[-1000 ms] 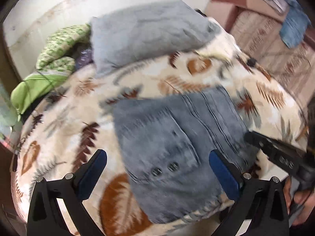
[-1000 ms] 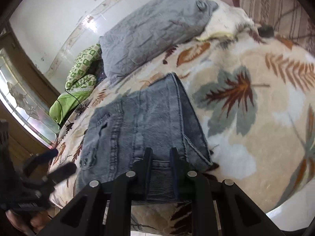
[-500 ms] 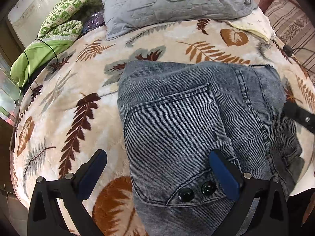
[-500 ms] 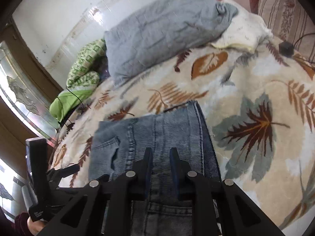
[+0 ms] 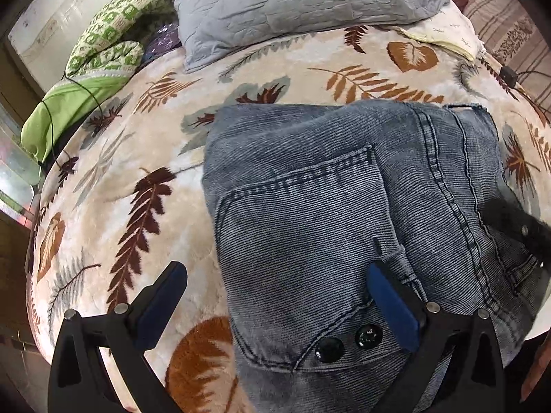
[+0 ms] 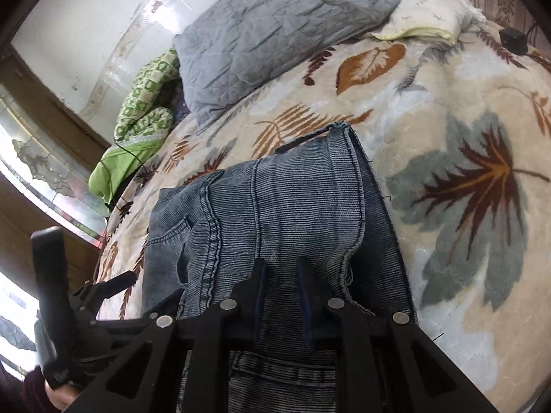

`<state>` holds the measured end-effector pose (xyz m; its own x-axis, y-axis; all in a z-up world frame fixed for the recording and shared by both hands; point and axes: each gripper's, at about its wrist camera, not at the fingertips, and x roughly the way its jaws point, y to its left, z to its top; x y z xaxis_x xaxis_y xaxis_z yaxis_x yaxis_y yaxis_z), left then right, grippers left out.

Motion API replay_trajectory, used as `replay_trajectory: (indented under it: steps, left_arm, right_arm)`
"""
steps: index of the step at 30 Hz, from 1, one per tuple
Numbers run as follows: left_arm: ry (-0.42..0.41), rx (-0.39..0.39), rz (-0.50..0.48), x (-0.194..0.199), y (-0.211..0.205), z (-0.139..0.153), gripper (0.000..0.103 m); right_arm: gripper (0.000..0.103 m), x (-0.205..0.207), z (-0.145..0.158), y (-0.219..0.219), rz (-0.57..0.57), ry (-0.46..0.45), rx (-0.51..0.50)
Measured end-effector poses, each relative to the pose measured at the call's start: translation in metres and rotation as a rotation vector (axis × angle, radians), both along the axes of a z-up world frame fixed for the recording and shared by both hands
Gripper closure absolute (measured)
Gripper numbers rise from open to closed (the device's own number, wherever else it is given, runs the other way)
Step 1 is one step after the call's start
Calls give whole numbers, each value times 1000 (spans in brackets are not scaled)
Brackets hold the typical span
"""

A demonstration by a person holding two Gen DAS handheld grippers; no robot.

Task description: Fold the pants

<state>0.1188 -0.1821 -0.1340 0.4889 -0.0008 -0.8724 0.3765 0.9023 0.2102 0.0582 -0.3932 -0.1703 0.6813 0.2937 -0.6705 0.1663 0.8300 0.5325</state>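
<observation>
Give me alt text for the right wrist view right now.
The right gripper is clamped on a fold of grey-blue denim pants lying on a leaf-patterned blanket. The left gripper hovers at the pants' left edge; a grey quilted pillow lies beyond.

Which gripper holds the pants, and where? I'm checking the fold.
The right gripper pinches the grey-blue denim pants at a folded-over hem edge; the left gripper holds nothing.
</observation>
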Motion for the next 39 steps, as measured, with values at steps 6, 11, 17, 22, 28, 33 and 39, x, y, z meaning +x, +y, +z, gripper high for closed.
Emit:
replay_trajectory:
  steps: [6,11,17,22,28,33,39]
  left_arm:
    - [-88,-29,5,-21,13,30,0]
    - [-243,-87,-4,-49,31,74,0]
    - [-384,-68,-8,-77,49,103,0]
    - [-422,-111,-2,-89,67,105,0]
    - [-429,-174,13,-90,84,108,0]
    - [-409,-212,39,-87,93,104,0]
    - [-411,-237,53,-85,101,102,0]
  right_arm:
    - [82,-32,27,-2,-33,-77,-58]
    - [82,-63,63,1,-75,-191,-130]
    - [21,-99,97,23,-104,-317,-234]
    - [21,-102,102,33,-88,-345,-232]
    - [21,-88,85,27,-85,-273,-218]
    - [21,-83,73,19,-93,-245,-182]
    - [21,-86,69,9,-127,-237,-174]
